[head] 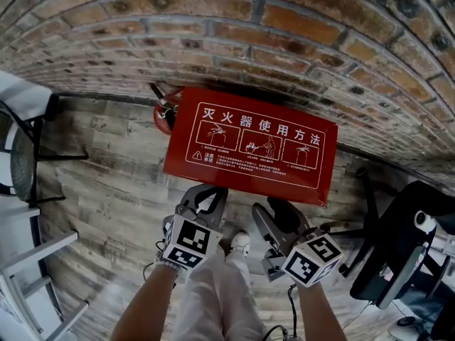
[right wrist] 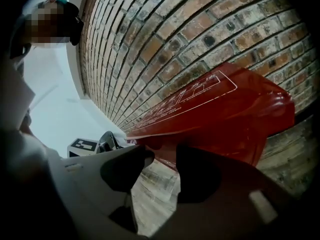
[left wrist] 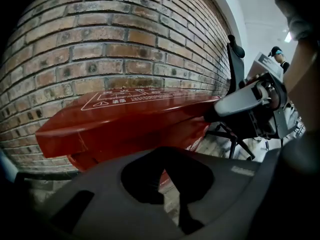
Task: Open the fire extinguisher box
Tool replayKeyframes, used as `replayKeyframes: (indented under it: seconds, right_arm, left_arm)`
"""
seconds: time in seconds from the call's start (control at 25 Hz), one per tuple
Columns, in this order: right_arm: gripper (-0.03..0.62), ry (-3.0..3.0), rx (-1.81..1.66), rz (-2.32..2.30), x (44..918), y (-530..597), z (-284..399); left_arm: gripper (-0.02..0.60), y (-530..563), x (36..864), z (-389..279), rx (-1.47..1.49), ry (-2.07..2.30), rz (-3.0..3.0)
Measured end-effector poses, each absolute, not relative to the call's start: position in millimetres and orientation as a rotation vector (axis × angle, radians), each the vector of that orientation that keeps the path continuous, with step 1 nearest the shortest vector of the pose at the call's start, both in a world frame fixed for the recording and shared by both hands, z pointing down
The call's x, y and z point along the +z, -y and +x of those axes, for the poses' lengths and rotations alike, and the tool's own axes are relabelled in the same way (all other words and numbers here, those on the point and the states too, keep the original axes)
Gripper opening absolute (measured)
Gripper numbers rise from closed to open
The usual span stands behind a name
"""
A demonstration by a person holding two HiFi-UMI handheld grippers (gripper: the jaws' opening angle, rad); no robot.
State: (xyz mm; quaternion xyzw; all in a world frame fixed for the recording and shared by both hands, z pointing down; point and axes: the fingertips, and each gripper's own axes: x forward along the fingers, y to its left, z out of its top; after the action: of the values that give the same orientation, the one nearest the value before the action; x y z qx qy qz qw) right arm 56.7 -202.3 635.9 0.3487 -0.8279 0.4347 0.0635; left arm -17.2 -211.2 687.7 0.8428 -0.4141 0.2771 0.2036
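Observation:
The fire extinguisher box is red, and its lid (head: 249, 144) carries white print. It stands on the wooden floor against the brick wall. In both gripper views the lid (left wrist: 125, 114) (right wrist: 220, 104) slopes up above the jaws, its front edge lifted off the red body below. My left gripper (head: 206, 192) (left wrist: 164, 164) is at the lid's front edge, jaw tips together with nothing between them. My right gripper (head: 274, 206) (right wrist: 165, 156) is under the same edge further right. It is open, and only floor shows in its gap.
A red extinguisher (head: 162, 112) leans at the box's back left corner. A black chair (head: 21, 162) and white shelving (head: 35, 261) stand at the left, and an office chair (head: 398, 247) at the right. My legs and a white shoe (head: 240, 244) are just behind the grippers.

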Motion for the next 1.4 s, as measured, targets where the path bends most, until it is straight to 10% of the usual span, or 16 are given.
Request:
replayKeyframes:
  seconds: [1.4]
  right_arm:
    - [0.075,2.656,1.204,1.292,513,274,72]
  left_arm:
    - [-0.002,207,674,-11,0.766,1.113,2.343]
